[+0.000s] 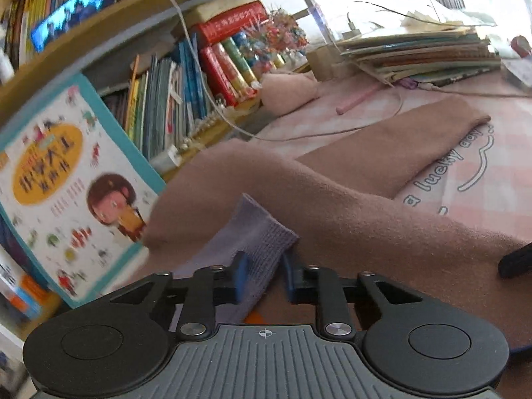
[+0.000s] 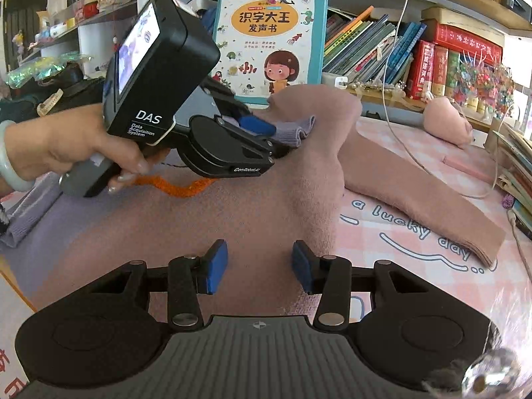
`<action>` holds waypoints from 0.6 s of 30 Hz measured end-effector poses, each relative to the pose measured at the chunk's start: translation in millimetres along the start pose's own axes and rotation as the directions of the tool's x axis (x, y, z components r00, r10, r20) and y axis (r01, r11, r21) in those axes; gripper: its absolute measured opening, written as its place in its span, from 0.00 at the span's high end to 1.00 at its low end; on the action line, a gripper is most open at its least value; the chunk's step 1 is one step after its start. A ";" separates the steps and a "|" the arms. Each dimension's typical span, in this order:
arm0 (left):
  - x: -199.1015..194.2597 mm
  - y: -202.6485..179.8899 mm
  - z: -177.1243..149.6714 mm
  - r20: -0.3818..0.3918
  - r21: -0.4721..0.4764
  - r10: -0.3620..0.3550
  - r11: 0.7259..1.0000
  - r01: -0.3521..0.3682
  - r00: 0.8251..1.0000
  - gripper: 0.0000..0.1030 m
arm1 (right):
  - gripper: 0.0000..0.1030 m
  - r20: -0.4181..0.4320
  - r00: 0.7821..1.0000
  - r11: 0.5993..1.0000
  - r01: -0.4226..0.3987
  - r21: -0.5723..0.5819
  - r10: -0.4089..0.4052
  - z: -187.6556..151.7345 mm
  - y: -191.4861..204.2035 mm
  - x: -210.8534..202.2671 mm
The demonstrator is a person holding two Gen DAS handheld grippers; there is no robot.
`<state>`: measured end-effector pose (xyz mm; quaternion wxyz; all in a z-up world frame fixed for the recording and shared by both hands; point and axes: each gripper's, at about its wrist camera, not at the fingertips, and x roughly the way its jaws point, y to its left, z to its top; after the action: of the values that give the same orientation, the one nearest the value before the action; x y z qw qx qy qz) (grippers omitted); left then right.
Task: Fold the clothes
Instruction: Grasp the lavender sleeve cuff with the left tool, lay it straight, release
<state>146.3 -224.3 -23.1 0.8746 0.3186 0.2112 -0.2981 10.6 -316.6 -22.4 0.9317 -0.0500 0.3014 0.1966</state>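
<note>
My left tool (image 1: 262,274) pinches the lavender ribbed-knit cuff (image 1: 257,232) atop the soft, floppy brown fleece garment (image 2: 252,206) spread on the counter (image 2: 432,286); my right tool (image 2: 260,266) hovers half-open, empty. I'd grip edges, not bulk.

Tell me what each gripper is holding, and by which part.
The left gripper is shut on the lavender ribbed cuff of the brown garment, pinching the cuff's end. The right gripper is open above the garment, holding nothing.
</note>
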 end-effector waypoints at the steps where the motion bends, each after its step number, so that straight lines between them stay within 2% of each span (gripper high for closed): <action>1: 0.8 3.6 -0.4 0.000 -0.017 -0.003 1.000 0.003 1.000 0.88 | 0.59 0.000 1.000 1.000 -0.001 0.002 0.001 0.0 -0.1 0.0; 6: -36.9 45.5 1.5 0.127 -0.178 0.043 0.984 -0.020 0.991 0.91 | 0.59 0.000 1.000 1.000 0.008 -0.004 -0.008 -0.2 2.1 -0.1; 10: -87.0 94.6 -8.8 0.213 -0.283 0.135 0.956 -0.071 0.968 0.91 | 0.58 0.001 1.000 1.000 0.014 0.005 -0.014 0.0 2.9 0.2; 12: -110.8 128.0 -23.0 0.209 -0.338 0.209 0.932 -0.130 0.955 0.91 | 0.57 0.000 1.000 1.000 0.022 0.011 -0.022 0.5 4.6 0.4; 15: -142.7 175.9 -52.1 0.156 -0.407 0.332 0.880 -0.245 0.930 0.91 | 0.56 -0.006 0.999 0.999 0.038 0.020 -0.038 1.9 7.2 0.7; 16: -152.8 191.9 -64.1 0.126 -0.421 0.384 0.855 -0.302 0.915 0.91 | 0.56 -0.011 0.999 0.999 0.044 0.021 -0.044 2.9 8.4 0.9; 18: -168.1 219.6 -88.5 0.058 -0.430 0.489 0.799 -0.421 0.870 0.92 | 0.55 -0.023 0.998 0.998 0.058 0.024 -0.058 5.1 10.5 1.6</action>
<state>151.2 37.2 103.1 0.9814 0.1466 0.1114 -0.0540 10.5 -305.3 -19.0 0.9341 -0.0494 0.3125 0.1652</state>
